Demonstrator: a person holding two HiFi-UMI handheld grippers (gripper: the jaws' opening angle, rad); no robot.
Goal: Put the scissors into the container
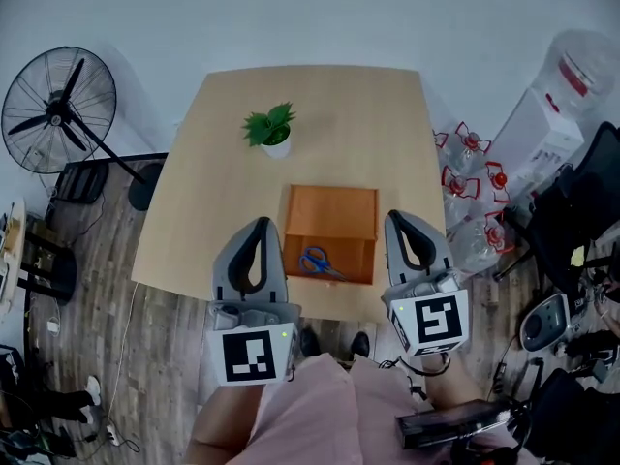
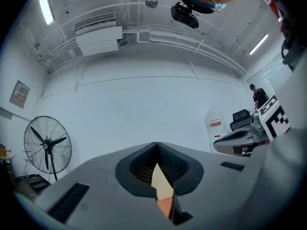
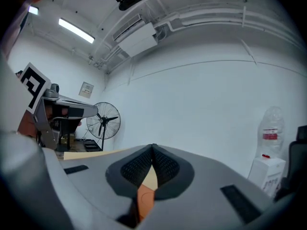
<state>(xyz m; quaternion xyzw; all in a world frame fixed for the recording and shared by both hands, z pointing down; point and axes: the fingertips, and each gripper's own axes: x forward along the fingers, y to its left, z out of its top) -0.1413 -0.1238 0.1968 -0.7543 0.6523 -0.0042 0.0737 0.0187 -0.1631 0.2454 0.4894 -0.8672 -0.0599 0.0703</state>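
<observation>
Close by my lap, my left gripper (image 1: 260,224) has its jaws pressed together on nothing. My right gripper (image 1: 397,218) is the same, tips meeting, empty. Between them on the table (image 1: 213,201) sits the orange container (image 1: 334,211), and the blue-handled scissors (image 1: 318,263) lie inside it, toward its near side. A small potted plant (image 1: 271,129) stands beyond.

Nothing legible: the red jug label (image 3: 269,134) and the wall plaque (image 2: 19,94) are too small to read
</observation>
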